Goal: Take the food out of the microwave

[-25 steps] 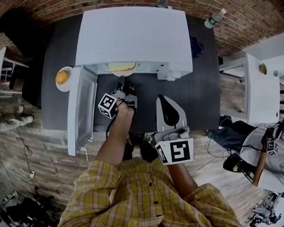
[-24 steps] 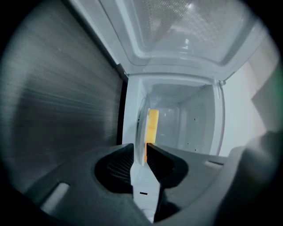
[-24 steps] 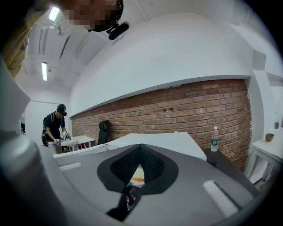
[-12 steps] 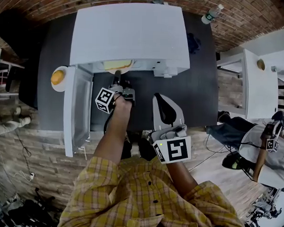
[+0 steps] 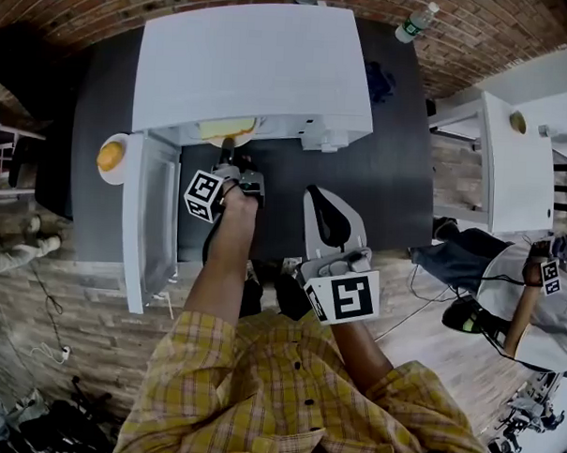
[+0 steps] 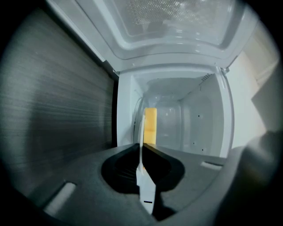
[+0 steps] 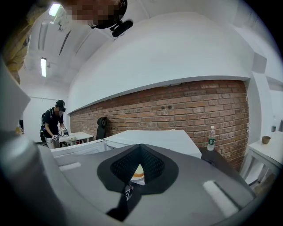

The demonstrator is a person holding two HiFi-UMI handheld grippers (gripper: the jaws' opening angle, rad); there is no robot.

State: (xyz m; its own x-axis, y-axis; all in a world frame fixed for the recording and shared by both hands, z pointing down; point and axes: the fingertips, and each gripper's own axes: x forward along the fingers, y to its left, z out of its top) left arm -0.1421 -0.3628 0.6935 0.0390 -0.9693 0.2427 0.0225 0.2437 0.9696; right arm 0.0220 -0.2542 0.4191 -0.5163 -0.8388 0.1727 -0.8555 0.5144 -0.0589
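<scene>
Orange fruit (image 5: 110,154) is sitting on a small saucer (image 5: 118,173) well off to the left of the left gripper, past the microwave door (image 5: 151,220), which is hanging open just left of that gripper. The left gripper (image 5: 227,153) is reaching into the mouth of the white microwave (image 5: 253,65), its jaws pinching the near rim of a white plate (image 6: 142,132). In the left gripper view the rim is running edge-on between the pads. Yellow food (image 6: 151,126) is lying on the plate straight ahead of those jaws, just inside the opening. The right gripper (image 5: 318,200) is hovering to the right of the left one, short of the microwave, its jaws pressed together on nothing. A water bottle (image 5: 411,23) is standing far ahead and to the right of it.
</scene>
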